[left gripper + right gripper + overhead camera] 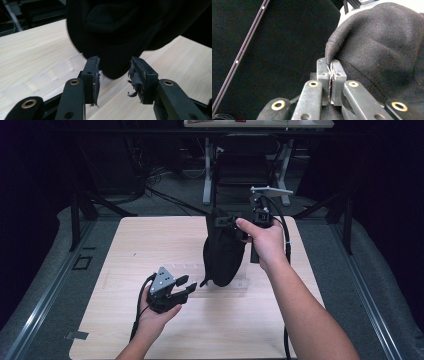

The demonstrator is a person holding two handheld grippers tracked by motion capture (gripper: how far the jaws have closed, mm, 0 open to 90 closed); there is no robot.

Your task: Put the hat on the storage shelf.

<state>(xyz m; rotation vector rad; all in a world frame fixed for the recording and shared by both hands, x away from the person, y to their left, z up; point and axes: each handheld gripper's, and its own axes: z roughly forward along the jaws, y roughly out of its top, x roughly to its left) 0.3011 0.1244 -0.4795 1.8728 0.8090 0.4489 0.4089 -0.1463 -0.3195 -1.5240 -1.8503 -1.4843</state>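
The wooden table (150, 240) is my landmark, and it is the biggest thing I have in front of me, pale and bare-grained, running from the near edge up to the dark floor beyond. Next in size is the black cloth (223, 252): it hangs above the middle of the table, slightly toward the right side, gathered at the top and tapering down so that its lowest tip sits just over the tabletop. Under that tip I can make out a clear plastic sheet (200, 270) lying flat on the table, hard to trace at its edges.

My right gripper (235, 221) is up over the far half of the table. In the right gripper view its jaws are pressed tight together on a folded edge of the cloth (387, 40), and the whole piece dangles from that pinch.

My left gripper (185, 285) is low over the near-left part of the table, aimed at the cloth's bottom end. In the left gripper view its jaws stand partly apart, about halfway, with worn pads (96, 80) on either side of the cloth's tip (115, 37). The tip lies beyond them and I see no contact, so this gripper holds nothing.
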